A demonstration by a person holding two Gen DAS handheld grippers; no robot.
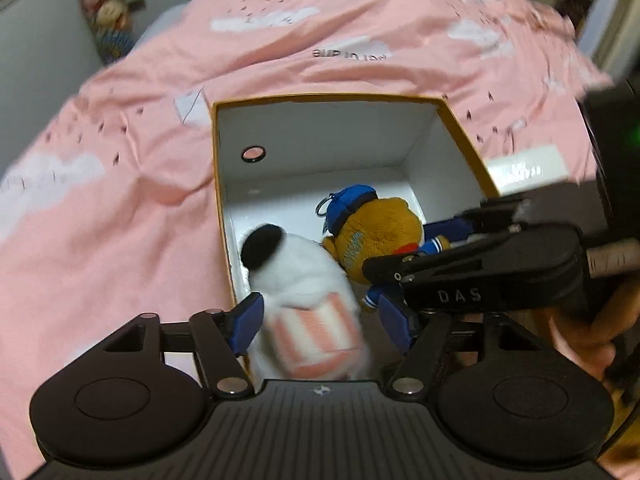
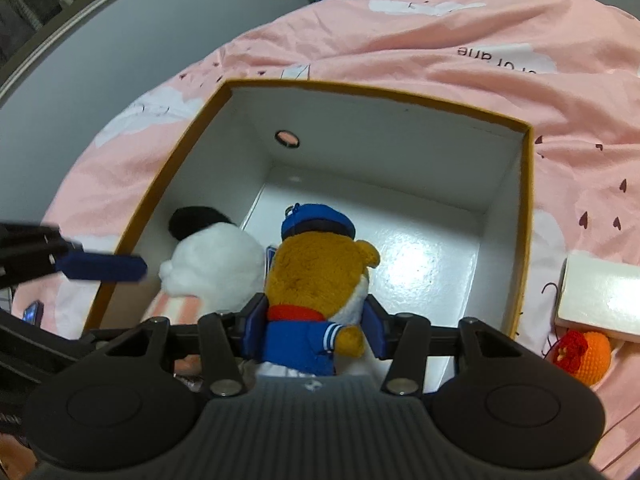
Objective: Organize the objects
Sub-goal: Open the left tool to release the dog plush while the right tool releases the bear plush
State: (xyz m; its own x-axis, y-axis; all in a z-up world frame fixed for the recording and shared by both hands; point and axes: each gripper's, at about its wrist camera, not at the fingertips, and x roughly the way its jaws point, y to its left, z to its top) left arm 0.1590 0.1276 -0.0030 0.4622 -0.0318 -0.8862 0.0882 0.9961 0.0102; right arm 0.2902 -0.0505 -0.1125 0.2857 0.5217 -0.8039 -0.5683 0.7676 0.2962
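An open box [image 1: 464, 148] [image 2: 527, 216], ochre outside and white inside, sits on a pink duvet. A white plush with a black ear and pink-striped clothing [image 1: 304, 280] [image 2: 216, 264] is inside it at the near left wall. My left gripper [image 1: 320, 326] is open around it, with a gap at the right pad. Beside it is a brown bear in a blue sailor suit and cap [image 1: 376, 232] [image 2: 316, 280]. My right gripper [image 2: 316, 330] is shut on the bear's body, low in the box. One blue pad of the left gripper's fingers [image 2: 100, 267] shows in the right wrist view.
The box's right half floor [image 2: 424, 264] is bare. A round hole [image 2: 287, 138] is in the far wall. To the right of the box lie a white flat box [image 2: 600, 296] and an orange crocheted toy [image 2: 588, 356]. Plush toys [image 1: 106, 8] hang in the far corner.
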